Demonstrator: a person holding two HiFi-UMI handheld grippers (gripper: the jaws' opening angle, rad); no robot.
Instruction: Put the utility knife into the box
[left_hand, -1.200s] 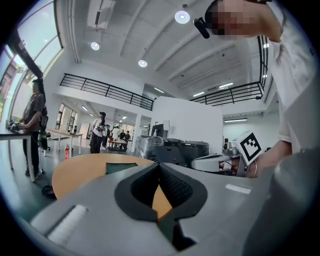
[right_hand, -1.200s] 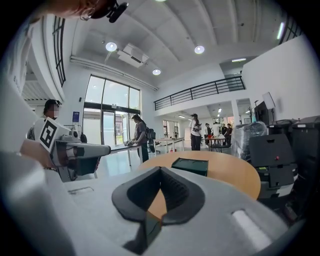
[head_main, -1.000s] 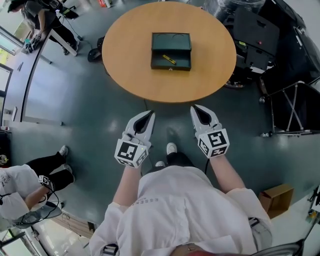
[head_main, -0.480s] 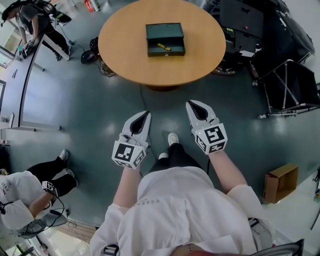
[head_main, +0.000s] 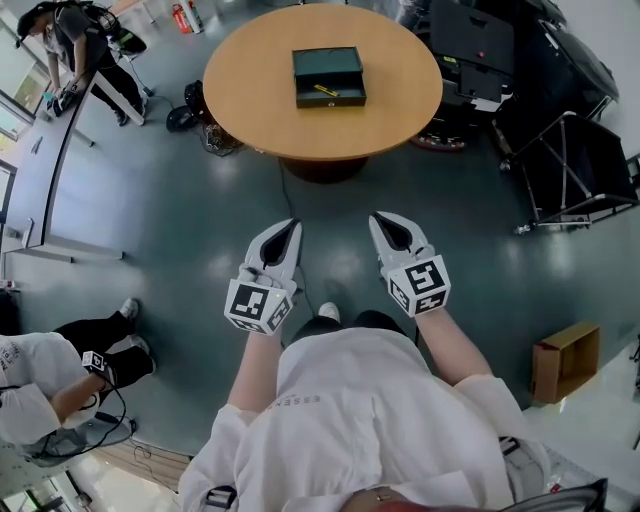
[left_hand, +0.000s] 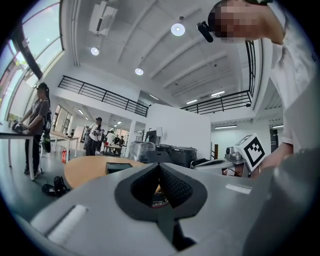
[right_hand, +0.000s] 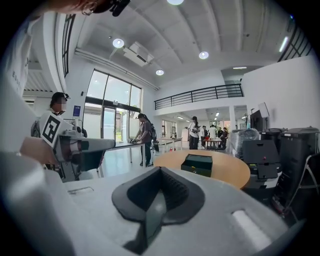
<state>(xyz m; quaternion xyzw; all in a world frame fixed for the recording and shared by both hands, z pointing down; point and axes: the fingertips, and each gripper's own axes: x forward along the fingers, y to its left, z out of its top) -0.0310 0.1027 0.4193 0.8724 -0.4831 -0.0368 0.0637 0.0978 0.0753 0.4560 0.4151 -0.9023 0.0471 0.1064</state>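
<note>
A dark green box lies open on the round wooden table far ahead. A thin yellow utility knife rests inside its front half. Both grippers hang over the grey floor, well short of the table. My left gripper is shut and holds nothing. My right gripper is shut and empty too. In the left gripper view the closed jaw tips point toward the table. The right gripper view shows the box on the table beyond its closed tips.
Black cases and equipment crowd the table's right side, with a folding stand beyond. A cardboard box sits on the floor at the right. One person stands by a desk at upper left, another crouches at lower left.
The table and box have drawn farther away and shrunk in the head view as the person stepped back. Both grippers stayed shut and side by side.
</note>
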